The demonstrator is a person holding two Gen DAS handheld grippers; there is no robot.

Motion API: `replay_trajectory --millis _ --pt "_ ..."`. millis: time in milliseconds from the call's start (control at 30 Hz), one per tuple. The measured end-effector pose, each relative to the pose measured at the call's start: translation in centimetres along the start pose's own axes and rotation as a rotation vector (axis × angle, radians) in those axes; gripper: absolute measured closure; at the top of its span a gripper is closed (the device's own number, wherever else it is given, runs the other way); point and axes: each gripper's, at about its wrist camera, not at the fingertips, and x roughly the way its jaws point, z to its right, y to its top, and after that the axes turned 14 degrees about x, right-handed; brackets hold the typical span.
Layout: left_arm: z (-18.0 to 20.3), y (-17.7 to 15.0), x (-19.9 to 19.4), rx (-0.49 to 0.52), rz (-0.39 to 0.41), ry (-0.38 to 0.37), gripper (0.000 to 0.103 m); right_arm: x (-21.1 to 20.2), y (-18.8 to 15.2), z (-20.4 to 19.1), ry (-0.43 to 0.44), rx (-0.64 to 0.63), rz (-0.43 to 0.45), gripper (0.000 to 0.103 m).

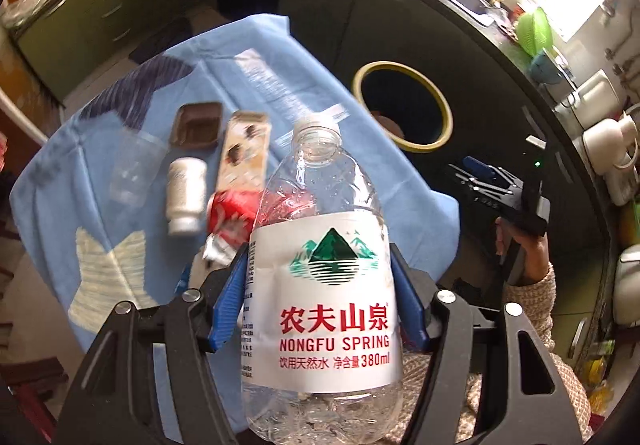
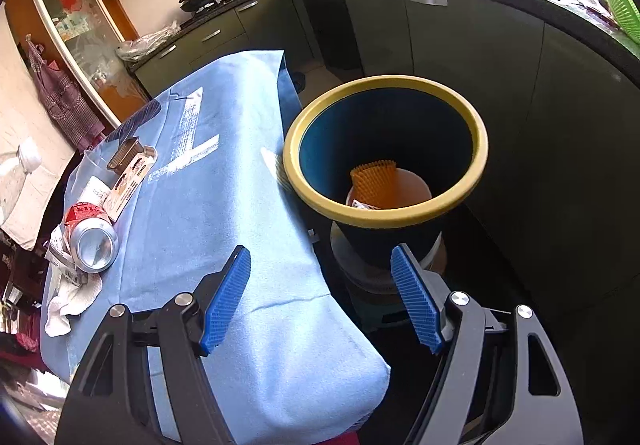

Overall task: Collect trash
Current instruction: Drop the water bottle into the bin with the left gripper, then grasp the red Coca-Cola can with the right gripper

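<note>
My left gripper is shut on a clear empty Nongfu Spring water bottle, held upright above the blue-clothed table. Behind it on the cloth lie a red can, a white pill bottle, a clear plastic cup, a brown tray and a flat snack package. The dark bin with a yellow rim stands right of the table. My right gripper is open and empty over the table's edge, just before the bin, which holds orange and pink trash.
Crumpled white tissue and the red can lie at the table's left end in the right wrist view. Dark kitchen cabinets and a cluttered counter curve behind the bin. The right hand with its gripper shows in the left wrist view.
</note>
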Motion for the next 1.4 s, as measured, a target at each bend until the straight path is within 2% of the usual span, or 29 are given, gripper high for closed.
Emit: replay_trajectory --millis 167,333,533,667,867,1067,1233,1400 --pt "5.1 8.5 5.9 0.143 -0.032 -0.073 0.041 -1.1 -0.2 2.8 -0.028 0.047 0.012 0.031" --pt "9.3 16.2 14.3 0.211 -0.1 -0.114 0.041 -1.9 -1.1 6.3 -0.051 0.127 0.022 0.031" --pt "11.7 22.9 22.5 0.207 -0.101 -0.104 0.04 -1.8 -2.1 9.9 -0.085 0.205 0.002 0.031" --pt "11.5 24.7 23.9 0.188 -0.079 -0.088 0.04 -1.5 -2.5 11.1 -0.086 0.232 -0.009 0.03" --pt "10.3 23.2 20.3 0.174 -0.043 -0.128 0.034 -0.2 -2.0 11.1 -0.071 0.224 -0.025 0.03" --pt "8.4 20.0 13.3 0.175 0.073 -0.148 0.034 -0.6 -1.4 7.1 -0.033 0.133 -0.012 0.03" --pt "4.7 14.5 6.2 0.132 0.186 -0.154 0.029 -1.2 -0.1 0.5 0.008 -0.039 -0.01 0.03" --pt "-0.4 6.9 0.8 0.046 0.276 -0.055 0.028 0.4 0.6 -9.1 0.098 -0.242 -0.066 0.03"
